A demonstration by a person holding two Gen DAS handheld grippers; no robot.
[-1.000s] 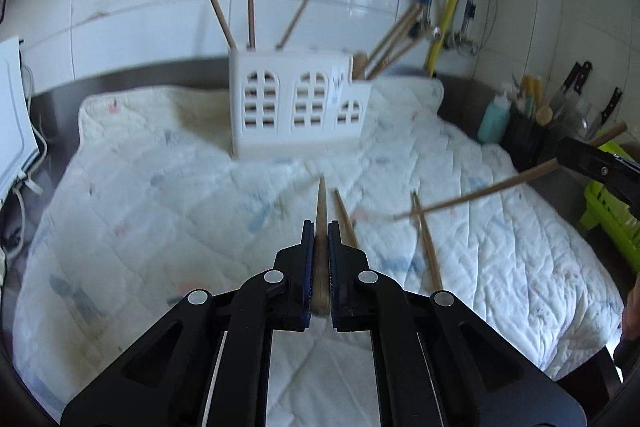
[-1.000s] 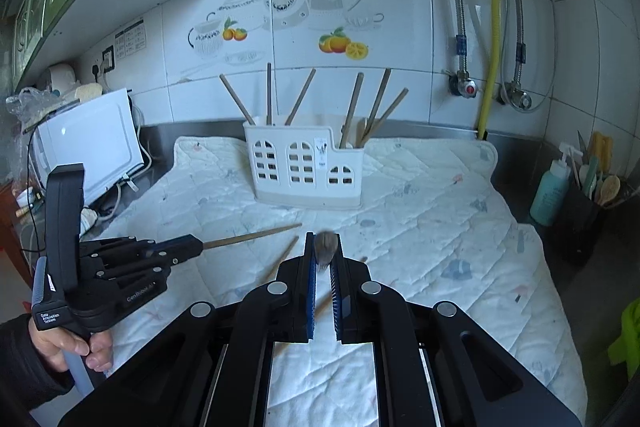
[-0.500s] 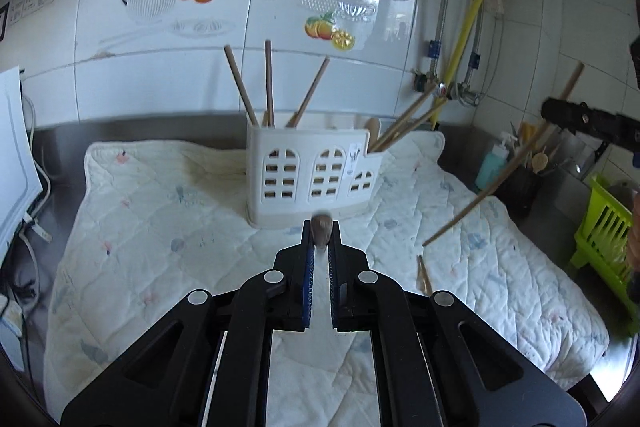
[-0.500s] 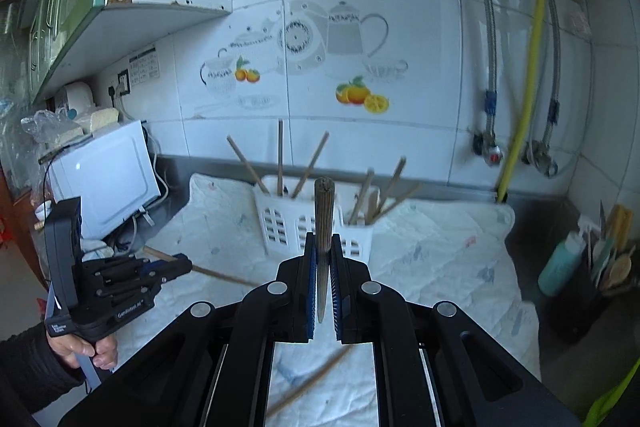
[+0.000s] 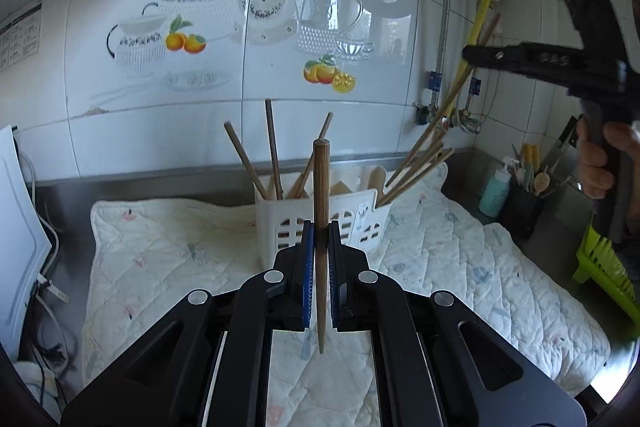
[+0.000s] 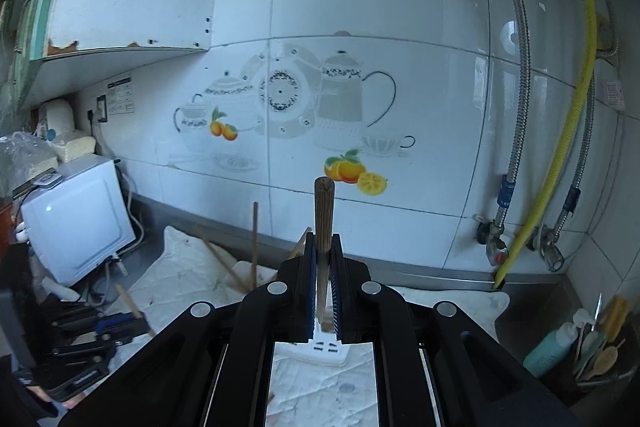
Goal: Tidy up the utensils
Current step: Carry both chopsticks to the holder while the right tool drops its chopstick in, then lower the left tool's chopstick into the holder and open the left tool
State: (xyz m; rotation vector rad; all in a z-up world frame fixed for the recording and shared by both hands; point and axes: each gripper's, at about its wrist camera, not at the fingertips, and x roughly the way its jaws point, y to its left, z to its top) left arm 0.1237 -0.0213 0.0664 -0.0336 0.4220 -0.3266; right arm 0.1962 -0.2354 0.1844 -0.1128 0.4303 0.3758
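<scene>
My left gripper (image 5: 319, 243) is shut on a wooden chopstick (image 5: 321, 187) held upright, tip down, in front of the white utensil holder (image 5: 320, 223). The holder stands on the quilted mat and has several chopsticks in it. My right gripper (image 6: 322, 259) is shut on another wooden chopstick (image 6: 323, 215), upright, high above the holder (image 6: 328, 347). In the left wrist view the right gripper (image 5: 472, 57) is at upper right, its chopstick (image 5: 452, 107) slanting down over the holder's right compartment. The left gripper (image 6: 132, 321) shows low left in the right wrist view.
A white quilted mat (image 5: 460, 259) covers the steel counter. A white appliance (image 6: 76, 219) stands at left. A teal bottle (image 5: 494, 193) and a dark pot of utensils (image 5: 528, 203) stand at right, with a green rack (image 5: 604, 267) beyond. Pipes and a yellow hose (image 6: 560, 163) run down the tiled wall.
Both grippers have lifted their chopsticks off the mat and turned them upright. The right gripper has risen high and moved over the holder; the left has come closer to it.
</scene>
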